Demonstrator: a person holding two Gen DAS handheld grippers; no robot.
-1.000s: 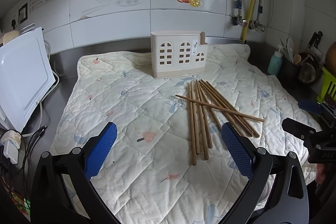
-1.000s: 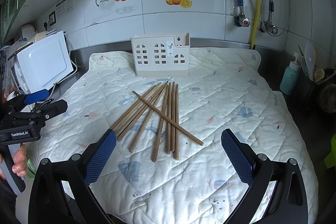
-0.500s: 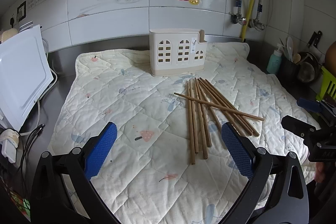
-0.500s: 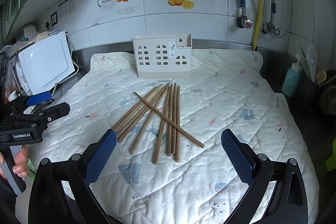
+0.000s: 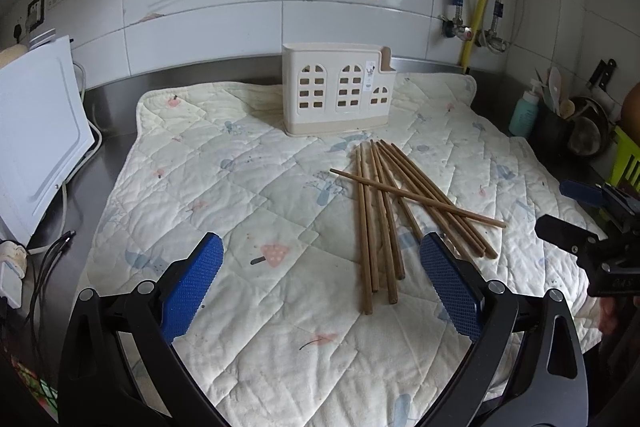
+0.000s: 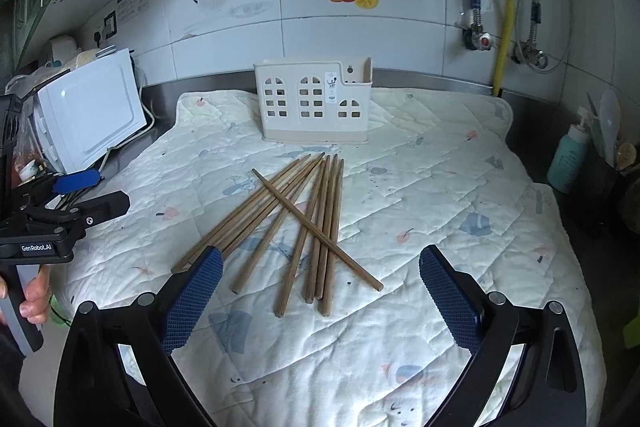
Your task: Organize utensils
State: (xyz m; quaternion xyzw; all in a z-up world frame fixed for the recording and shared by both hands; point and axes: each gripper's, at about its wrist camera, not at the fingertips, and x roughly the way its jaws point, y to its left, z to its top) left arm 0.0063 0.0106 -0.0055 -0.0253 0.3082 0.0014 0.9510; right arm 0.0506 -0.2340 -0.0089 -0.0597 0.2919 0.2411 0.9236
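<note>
Both tools, left [image 5: 320,283] and right [image 6: 320,291], gape empty; chopsticks [image 6: 296,219] lie before the holder [image 6: 314,99].

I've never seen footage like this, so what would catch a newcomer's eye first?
A loose pile of brown chopsticks lies mid-quilt, one crossing the rest. Behind them, by the tiled wall, a cream utensil holder with house-style windows stands upright. The right gripper and left gripper frame each view, both wide open.
</note>
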